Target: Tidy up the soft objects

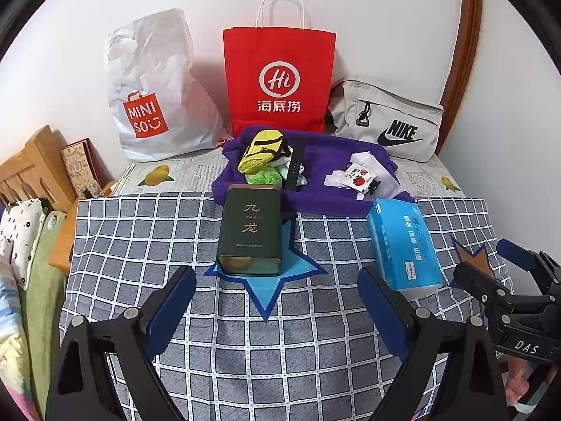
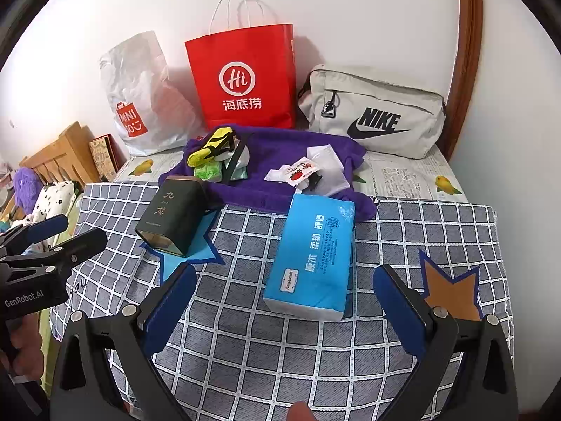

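The blue tissue pack [image 2: 310,256] lay on the checked cloth [image 2: 245,351], light and squashy; best pinched across its long sides; both the left gripper [image 1: 277,301] and right gripper [image 2: 284,301] hung wide open, empty.

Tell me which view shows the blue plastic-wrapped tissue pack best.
The right wrist view: the blue plastic-wrapped tissue pack lies central, its printed top fully visible. In the left wrist view it sits off to the right, foreshortened, its near corner behind a finger.
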